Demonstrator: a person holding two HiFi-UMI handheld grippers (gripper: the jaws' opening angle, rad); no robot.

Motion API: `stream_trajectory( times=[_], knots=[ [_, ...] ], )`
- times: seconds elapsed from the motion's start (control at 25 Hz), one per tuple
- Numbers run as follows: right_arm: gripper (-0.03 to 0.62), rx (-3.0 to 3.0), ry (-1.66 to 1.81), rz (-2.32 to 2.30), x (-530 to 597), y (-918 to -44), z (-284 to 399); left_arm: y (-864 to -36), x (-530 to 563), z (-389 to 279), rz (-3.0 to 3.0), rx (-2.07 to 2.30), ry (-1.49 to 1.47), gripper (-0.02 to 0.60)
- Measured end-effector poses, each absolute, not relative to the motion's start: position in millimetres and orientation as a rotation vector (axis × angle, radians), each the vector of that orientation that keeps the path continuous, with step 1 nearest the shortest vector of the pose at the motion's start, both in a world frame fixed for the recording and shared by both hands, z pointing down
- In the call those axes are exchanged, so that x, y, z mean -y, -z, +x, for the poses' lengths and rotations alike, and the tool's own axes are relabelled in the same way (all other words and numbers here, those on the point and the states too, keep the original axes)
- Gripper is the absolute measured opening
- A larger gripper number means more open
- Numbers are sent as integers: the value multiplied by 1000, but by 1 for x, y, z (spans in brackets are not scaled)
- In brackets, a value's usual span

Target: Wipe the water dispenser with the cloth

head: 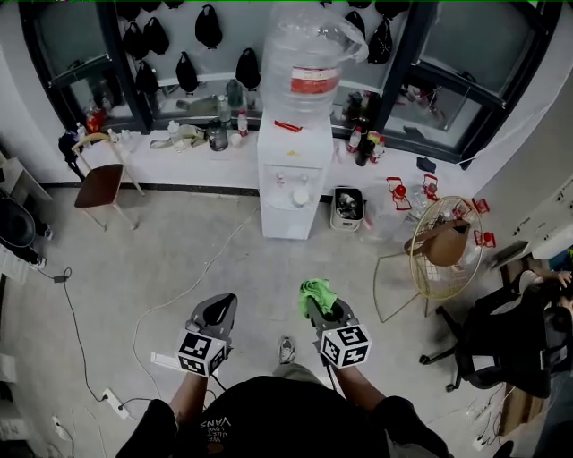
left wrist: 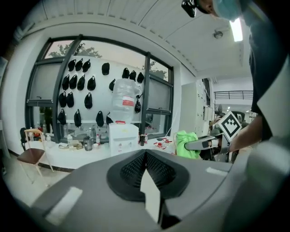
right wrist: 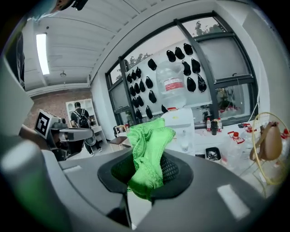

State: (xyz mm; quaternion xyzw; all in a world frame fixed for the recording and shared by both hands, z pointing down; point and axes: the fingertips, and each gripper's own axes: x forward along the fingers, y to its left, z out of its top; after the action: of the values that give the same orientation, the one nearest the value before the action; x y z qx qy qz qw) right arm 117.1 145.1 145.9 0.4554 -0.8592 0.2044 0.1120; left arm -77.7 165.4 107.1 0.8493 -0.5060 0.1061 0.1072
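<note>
Brown chair (head: 98,185) at left, gold wire frame (head: 448,279) at right, black bags (head: 208,25) hung across the window (head: 72,36) behind.

My right gripper (right wrist: 144,177) pinches the green cloth (right wrist: 149,140), bunched upward; the water dispenser (right wrist: 181,123) stands well ahead.

daylight through windows (left wrist: 45,86) | ceiling lamp (left wrist: 235,29) glare | fisheye edges dark, near tools blurred

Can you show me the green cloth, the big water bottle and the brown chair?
green cloth (head: 316,292): head view, middle of the bunched fabric.
water bottle (head: 309,45): head view, clear wall above its red label.
brown chair (head: 98,184): head view, its seat.
</note>
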Motion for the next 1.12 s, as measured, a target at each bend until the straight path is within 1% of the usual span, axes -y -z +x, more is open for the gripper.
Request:
stream_trajectory(
  times=[0.2,0.32,0.4,0.72,1.12],
  knots=[
    [92,2544,-598,1232,-86,-156,124,-109,-112,-60,2449,1551,-307,2],
    [92,2541,-598,1180,-59,-169,123,-117,-97,-48,2399,1530,-264,2],
    [92,2537,-615,1162,-46,-177,119,-126,-90,-48,2393,1535,-290,2],
    [92,2523,-682,1185,4,-215,101,-182,-48,-58,2367,1446,-352,2],
    [92,2417,-807,1319,58,-280,43,-270,25,-105,2298,1298,-381,2]
  ],
)
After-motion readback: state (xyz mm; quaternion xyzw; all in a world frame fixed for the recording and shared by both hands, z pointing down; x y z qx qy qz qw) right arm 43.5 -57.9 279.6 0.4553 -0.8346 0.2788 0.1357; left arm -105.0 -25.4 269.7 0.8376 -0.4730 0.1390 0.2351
